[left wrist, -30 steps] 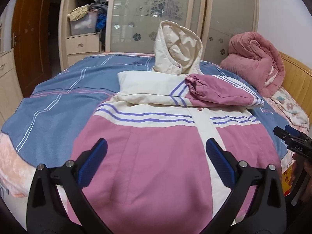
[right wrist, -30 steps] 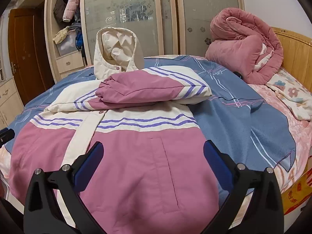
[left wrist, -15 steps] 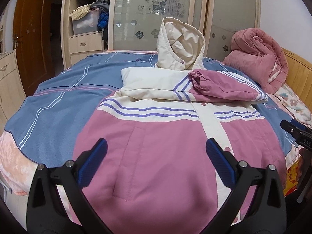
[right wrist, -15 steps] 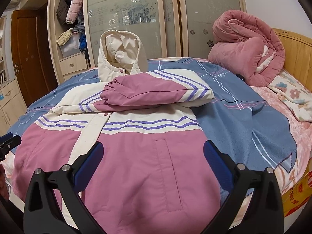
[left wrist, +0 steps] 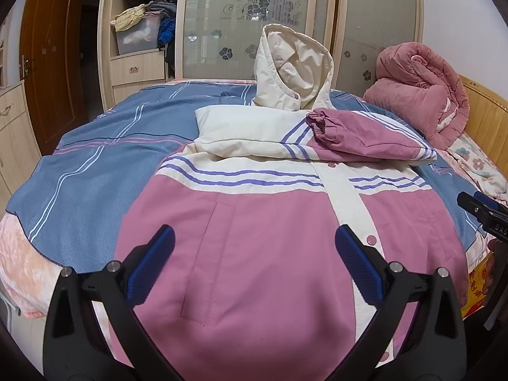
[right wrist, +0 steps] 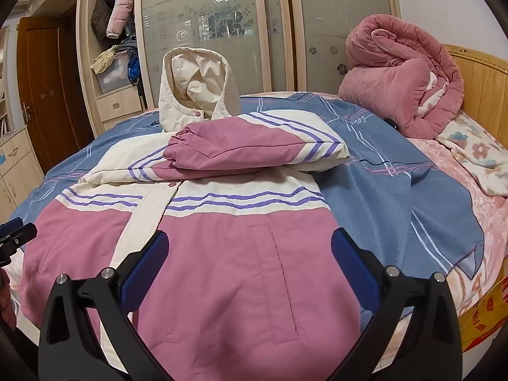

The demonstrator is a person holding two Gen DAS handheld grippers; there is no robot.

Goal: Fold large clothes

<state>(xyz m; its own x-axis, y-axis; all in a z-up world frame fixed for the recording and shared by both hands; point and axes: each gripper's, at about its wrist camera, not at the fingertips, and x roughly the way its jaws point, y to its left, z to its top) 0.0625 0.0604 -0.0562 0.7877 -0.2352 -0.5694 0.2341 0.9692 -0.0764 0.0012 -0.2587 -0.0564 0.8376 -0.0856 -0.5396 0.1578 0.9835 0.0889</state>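
white letters "das" show on the black right gripper (left wrist: 482, 211), cut off at the frame edge. red printed characters on the yellow cardboard box (right wrist: 485, 320) beside the bed and script on the blue blanket (right wrist: 397, 190) are illegible.

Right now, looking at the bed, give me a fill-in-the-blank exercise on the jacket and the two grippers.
1. The jacket lies on a ____ bedspread.
2. Both sleeves are folded across the ____ of the jacket.
3. The left gripper and the right gripper both have their jaws ____.
4. The hood is ____ in colour.

Missing words: blue; chest; open; cream
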